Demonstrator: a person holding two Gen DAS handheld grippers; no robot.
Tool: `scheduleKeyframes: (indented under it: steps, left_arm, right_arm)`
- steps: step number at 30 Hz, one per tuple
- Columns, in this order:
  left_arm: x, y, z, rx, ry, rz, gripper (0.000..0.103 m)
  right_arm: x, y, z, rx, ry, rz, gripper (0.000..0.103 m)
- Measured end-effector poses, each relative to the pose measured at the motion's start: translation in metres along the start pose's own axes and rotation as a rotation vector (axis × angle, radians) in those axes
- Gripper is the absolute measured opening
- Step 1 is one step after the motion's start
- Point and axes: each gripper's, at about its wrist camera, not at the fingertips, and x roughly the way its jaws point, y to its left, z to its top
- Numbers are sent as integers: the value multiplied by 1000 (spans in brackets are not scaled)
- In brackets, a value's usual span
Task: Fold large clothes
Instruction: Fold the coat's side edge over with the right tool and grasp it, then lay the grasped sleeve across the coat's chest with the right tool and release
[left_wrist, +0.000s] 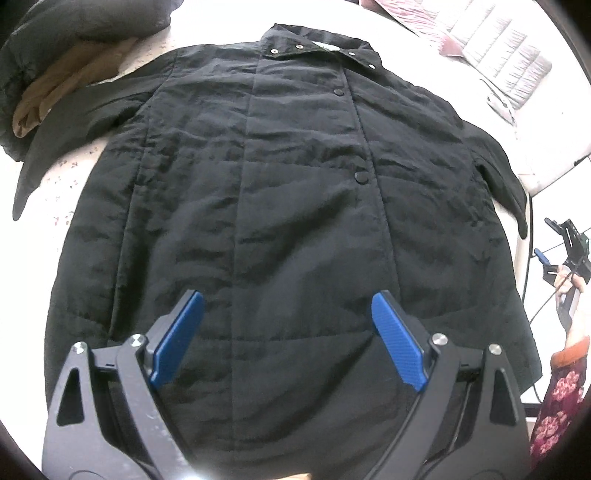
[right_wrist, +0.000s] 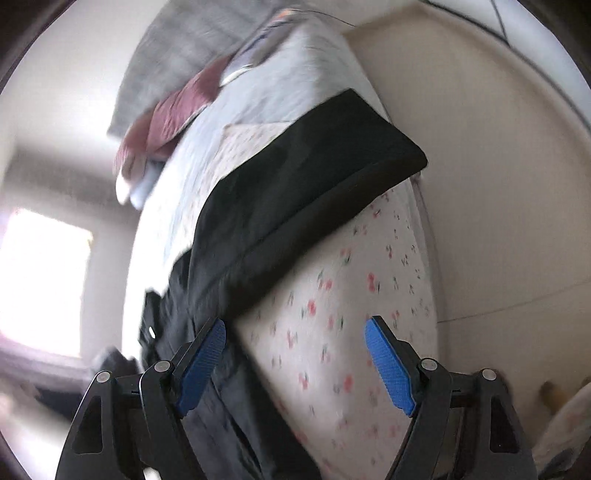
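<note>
Because the black coat (left_wrist: 295, 192) lies spread flat on the bed (left_wrist: 66, 173), front up, snaps closed and collar at the far end, it looks laid out ready for a first fold, with none made yet. The left claw (left_wrist: 286, 339) hangs over the hem end, its blue pads wide apart and empty, the coat's centre placket running away from just beyond its tips. One sleeve (right_wrist: 295, 177) stretches sideways across the cherry-print bed sheet (right_wrist: 351, 332) to the bed's edge, probably so it can be turned in over the body. The right claw (right_wrist: 295, 360) is off to that side, held in a hand (left_wrist: 565, 284) beyond the coat's edge; its pads also stand wide with nothing between them, the sleeve lying ahead of its tips and the coat's side edge by its left pad. Other garments (left_wrist: 55, 74) are heaped at the bed's far corner.
</note>
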Motion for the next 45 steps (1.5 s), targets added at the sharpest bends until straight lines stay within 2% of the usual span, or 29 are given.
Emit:
scheduleKeyframes:
  steps: [3,8,15,18,21,23,25,26,29,31,35,41,45]
  left_arm:
    - [2,0,8,-11,3,16,92]
    - [7,-2,15,-31,43,-33,92]
    - [12,-6,20,-42,56,-59,92]
    - [15,-3,21,-56,62,-53,92]
    - [15,1,23,-70,61,-53,92]
    - [14,3,23,-76,56,-53,92]
    - [11,5,23,-77,53,-52,92]
    - [10,5,23,-72,50,-54,92]
    - [3,6,24,-52,39,-48,92]
    - [-2,6,26,-34,28,-32,92]
    - [-13,6,34,0,-5,-13,92]
    - [-18,5,44,26,-20,-16,92]
    - [-22,-1,51,71,-41,53,92]
  right_arm:
    - [18,-8,18,62,-11,66,78]
    - [51,-32,44,225,-48,134,74]
    - [75,-65,67,359,-92,76,68]
    - [86,-73,73,406,-91,90,60]
    - [90,-82,72,464,-112,138,45]
    - [88,-83,71,489,-135,166,27]
    - [79,-74,72,444,-176,142,14]
    - [74,-69,74,420,-195,134,12]
    - [50,-35,79,282,-262,91,10]
    - [29,4,81,128,-314,44,10]
    - [0,78,77,-88,-363,40,9]
    - [-22,201,39,-385,-385,66,9]
    - [-13,270,2,-536,-354,99,9]
